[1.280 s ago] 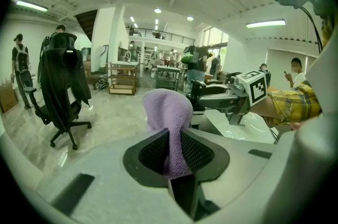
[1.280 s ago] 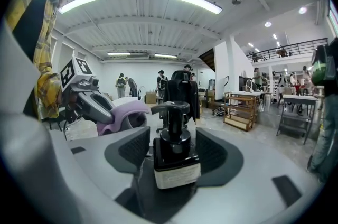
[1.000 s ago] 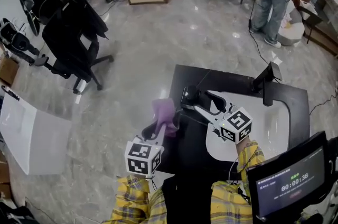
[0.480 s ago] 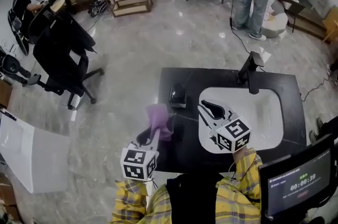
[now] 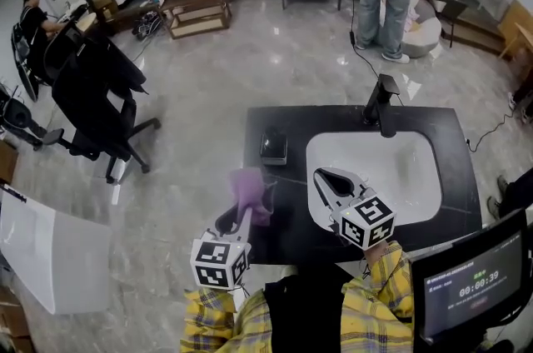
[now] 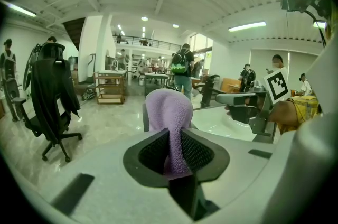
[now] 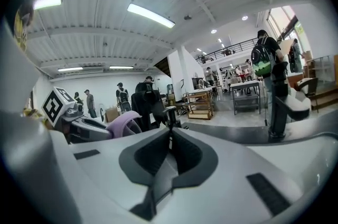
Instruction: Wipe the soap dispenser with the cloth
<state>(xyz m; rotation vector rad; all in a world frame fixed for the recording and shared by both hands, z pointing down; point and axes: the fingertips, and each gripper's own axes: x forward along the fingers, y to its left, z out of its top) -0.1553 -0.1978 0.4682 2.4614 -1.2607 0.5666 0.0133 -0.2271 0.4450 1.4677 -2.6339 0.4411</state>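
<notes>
Left gripper is clamped tight on the purple cloth, which pokes up out of the tips. That's off to the left of the sink, roughly over the left edge of the black counter. Right gripper has just been closing its jaws, and they're pressed together with nothing between them; it hangs over the sink's left rim. The soap dispenser sits on the counter just left of the sink, clear of both grippers and not touching the cloth. The faucet stands at the sink's far side.
</notes>
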